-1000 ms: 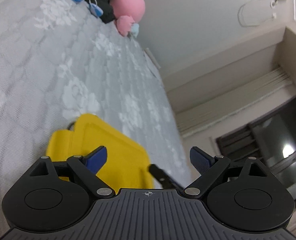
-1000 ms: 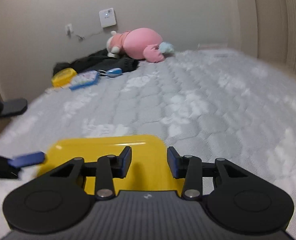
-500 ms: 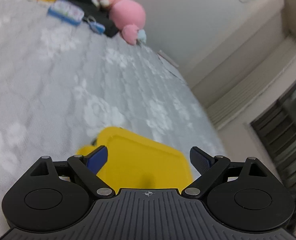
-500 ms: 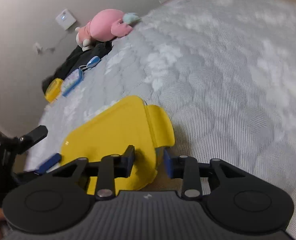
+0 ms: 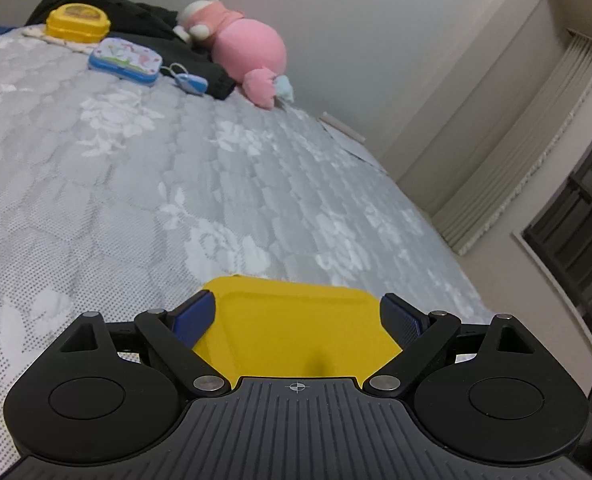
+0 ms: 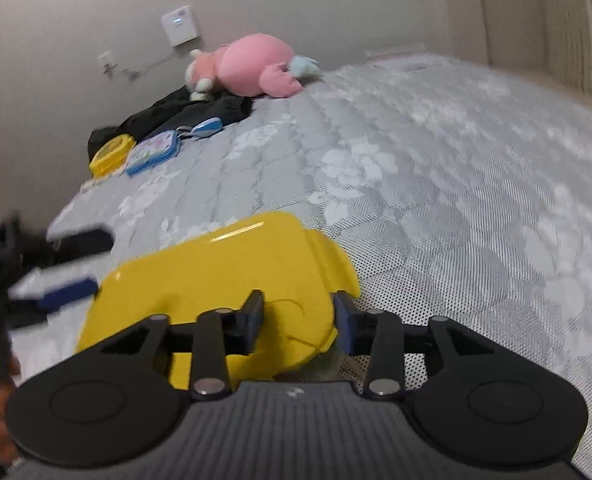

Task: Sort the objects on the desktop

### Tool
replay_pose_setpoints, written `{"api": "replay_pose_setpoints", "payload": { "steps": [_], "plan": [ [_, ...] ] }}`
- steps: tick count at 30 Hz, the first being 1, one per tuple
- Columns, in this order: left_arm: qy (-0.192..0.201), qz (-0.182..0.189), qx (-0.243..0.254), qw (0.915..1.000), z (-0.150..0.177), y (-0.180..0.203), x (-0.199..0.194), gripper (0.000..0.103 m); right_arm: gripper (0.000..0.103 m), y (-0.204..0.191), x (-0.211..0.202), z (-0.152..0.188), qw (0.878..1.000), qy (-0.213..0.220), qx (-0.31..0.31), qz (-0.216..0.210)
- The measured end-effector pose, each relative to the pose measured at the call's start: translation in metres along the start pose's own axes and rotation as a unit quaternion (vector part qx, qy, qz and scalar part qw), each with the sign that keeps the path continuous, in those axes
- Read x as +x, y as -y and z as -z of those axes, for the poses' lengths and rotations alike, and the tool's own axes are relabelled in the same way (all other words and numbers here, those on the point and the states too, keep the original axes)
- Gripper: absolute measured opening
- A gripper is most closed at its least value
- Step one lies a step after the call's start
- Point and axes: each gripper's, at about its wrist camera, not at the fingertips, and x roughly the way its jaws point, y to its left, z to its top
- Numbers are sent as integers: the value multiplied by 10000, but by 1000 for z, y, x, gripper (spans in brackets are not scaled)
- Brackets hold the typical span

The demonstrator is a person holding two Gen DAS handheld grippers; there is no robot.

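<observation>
A large yellow plastic box with a lid (image 5: 296,332) lies on the grey quilted bed, right in front of both grippers; it also shows in the right wrist view (image 6: 220,280). My left gripper (image 5: 296,316) is open, its blue pads on either side of the box's width. My right gripper (image 6: 299,322) is partly closed around the box's side latch flap (image 6: 332,268); I cannot tell whether the pads touch it. The left gripper's blue fingertip (image 6: 68,290) shows blurred at the box's left edge.
Far across the bed lie a small yellow box (image 5: 78,22), a blue patterned case (image 5: 126,58), a blue-white small item (image 5: 190,82), black clothing (image 5: 136,20) and a pink plush toy (image 5: 248,54). The bed's right edge borders a wall and curtain (image 5: 516,160).
The left gripper has swung round to face the yellow box squarely, which now fills the gap between its fingers. The right gripper has opened a little and shifted to the box's latch side.
</observation>
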Motion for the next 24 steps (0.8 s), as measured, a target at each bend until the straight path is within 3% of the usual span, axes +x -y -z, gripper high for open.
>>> {"api": "replay_pose_setpoints", "payload": {
  "steps": [4, 6, 9, 14, 16, 18, 21, 24],
  "plan": [
    [8, 101, -470, 9988, -5, -9, -8, 93, 49, -8, -3, 3, 9999, 33, -162, 45],
    [4, 426, -846, 9955, -9, -14, -15, 93, 48, -7, -4, 4, 9999, 32, -128, 8],
    [1, 924, -1032, 9904, -13, -12, -23, 93, 50, 11, -8, 4, 9976, 27, 646, -233],
    [-52, 637, -927, 9936, -12, -13, -21, 93, 55, 17, -8, 1, 9951, -48, 900, -399],
    [-83, 709, -1035, 9921, -12, -15, -20, 93, 53, 16, -9, 3, 9955, -39, 938, -141],
    [-112, 798, -1075, 9909, -12, -14, -20, 93, 53, 21, -10, 9, 9928, -104, 1180, -186],
    [-211, 805, -837, 9930, -9, -4, -18, 93, 60, 28, 1, 15, 9852, -473, 1563, -524],
    [-325, 618, -550, 9960, -5, 3, -13, 93, 60, 20, -1, 14, 9891, -424, 1344, -417]
  ]
}}
